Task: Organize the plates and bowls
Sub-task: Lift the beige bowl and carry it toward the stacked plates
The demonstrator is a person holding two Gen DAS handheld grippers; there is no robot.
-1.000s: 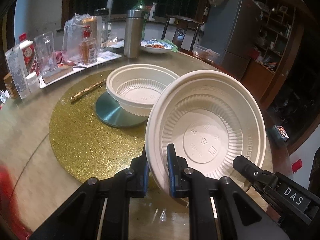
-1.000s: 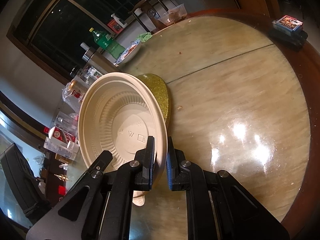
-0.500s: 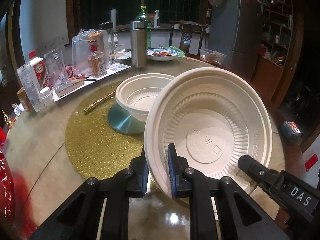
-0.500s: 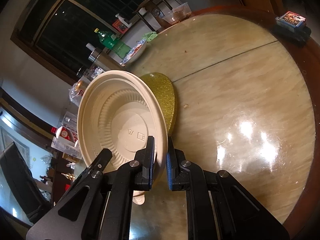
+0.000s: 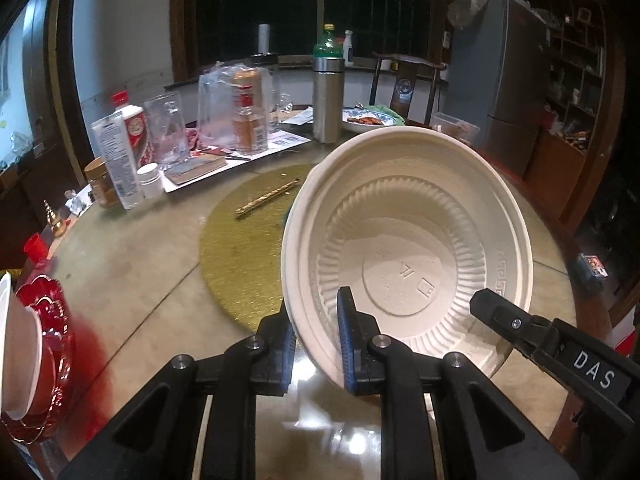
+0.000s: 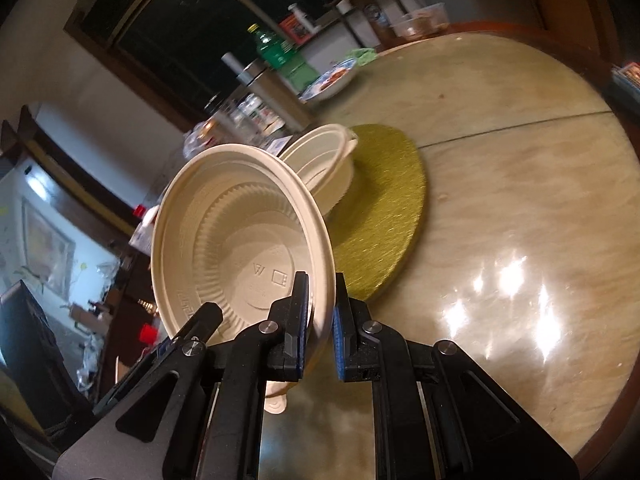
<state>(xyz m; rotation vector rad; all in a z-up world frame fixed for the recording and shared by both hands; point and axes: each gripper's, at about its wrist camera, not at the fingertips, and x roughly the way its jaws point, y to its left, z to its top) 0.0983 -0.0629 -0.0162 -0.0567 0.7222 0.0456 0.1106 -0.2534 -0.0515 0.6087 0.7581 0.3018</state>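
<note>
Item: cream plastic bowl (image 5: 408,256), ribbed inner wall, moulded marks on the base; held clear of the round table (image 6: 520,208), tilted steeply with its opening turned toward both cameras. Left gripper (image 5: 316,340): clamped on the near rim, one pad inside the bowl and one outside; its jaws have just been opening slightly, yet the rim remains pinched between them. Right gripper (image 6: 320,316): closed tight on the opposite stretch of the same rim, the wall caught between its blue-edged pads. Change noted: against the views of a second ago the bowl has been carried up and across, so that in the left wrist view it now covers the second cream bowl (image 6: 328,168) that formerly showed beside it; in the right wrist view that second bowl has come into sight just behind the held one, standing on the gold glitter turntable (image 5: 240,256). The gold stick (image 5: 267,198) on the turntable lies where it lay. Bearing on the task: by judgement the held bowl is in transit toward the second bowl for nesting, with lowering and release outstanding. The slackening left grip suggests a hand-over of weight to the right gripper; a slip at the left rim is the risk. Other stock: red dishes (image 5: 44,344) at the left table edge, steel flask (image 5: 328,100), bottles and jars beyond.
</note>
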